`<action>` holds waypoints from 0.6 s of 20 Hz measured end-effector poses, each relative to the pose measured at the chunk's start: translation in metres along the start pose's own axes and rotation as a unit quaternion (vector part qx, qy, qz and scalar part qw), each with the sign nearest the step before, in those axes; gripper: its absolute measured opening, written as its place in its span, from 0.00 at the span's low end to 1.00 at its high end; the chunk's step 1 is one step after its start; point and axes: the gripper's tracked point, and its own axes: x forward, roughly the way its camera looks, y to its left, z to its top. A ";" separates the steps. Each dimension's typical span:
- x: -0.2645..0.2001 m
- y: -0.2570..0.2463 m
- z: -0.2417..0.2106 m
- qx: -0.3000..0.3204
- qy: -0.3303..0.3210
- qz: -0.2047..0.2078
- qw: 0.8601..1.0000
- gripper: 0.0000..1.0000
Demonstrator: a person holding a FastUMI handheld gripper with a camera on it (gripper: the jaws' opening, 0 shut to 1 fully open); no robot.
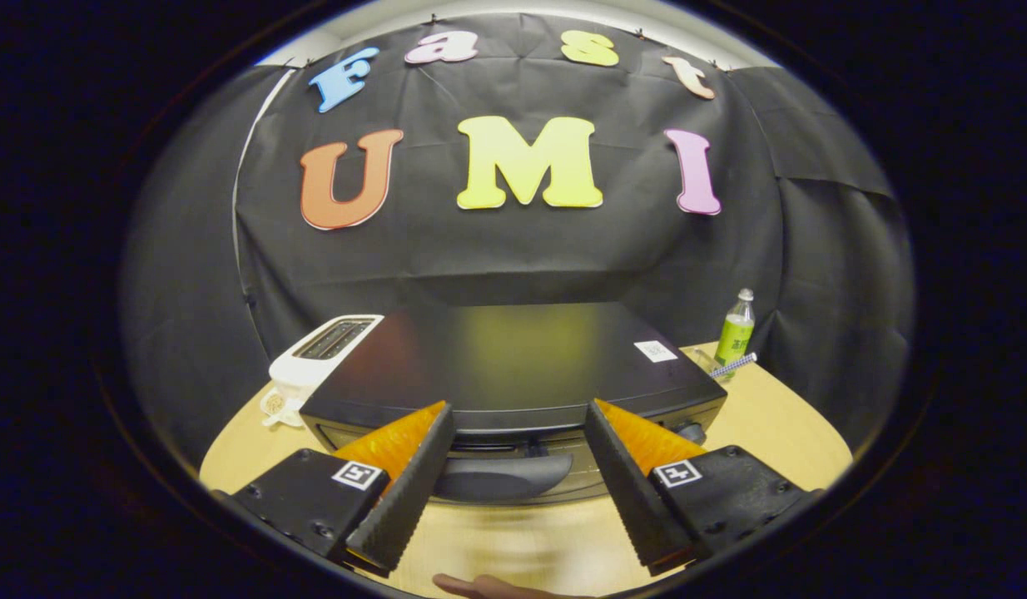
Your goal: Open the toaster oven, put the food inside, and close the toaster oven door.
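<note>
A black toaster oven [513, 358] sits on the round wooden table [780, 433], seen from above and in front. Its door is shut, and the dark curved door handle [501, 476] runs across the front, between my two fingers and just ahead of them. My gripper [519, 413] is open, one finger on each side of the handle, touching nothing. The fingertips [439, 416] reach up to the oven's top front edge.
A white slot toaster [322, 353] stands left of the oven. A green bottle [736, 333] and a small striped stick [734, 365] sit behind the oven on the right. A person's hand [488, 586] rests at the table's near edge, below the fingers.
</note>
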 end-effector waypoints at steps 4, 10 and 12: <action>-0.010 -0.003 -0.010 0.012 -0.005 0.013 1.000 1.00; -0.032 -0.005 -0.038 0.038 0.020 0.037 0.998 1.00; -0.041 -0.007 -0.046 0.031 0.015 0.037 0.999 1.00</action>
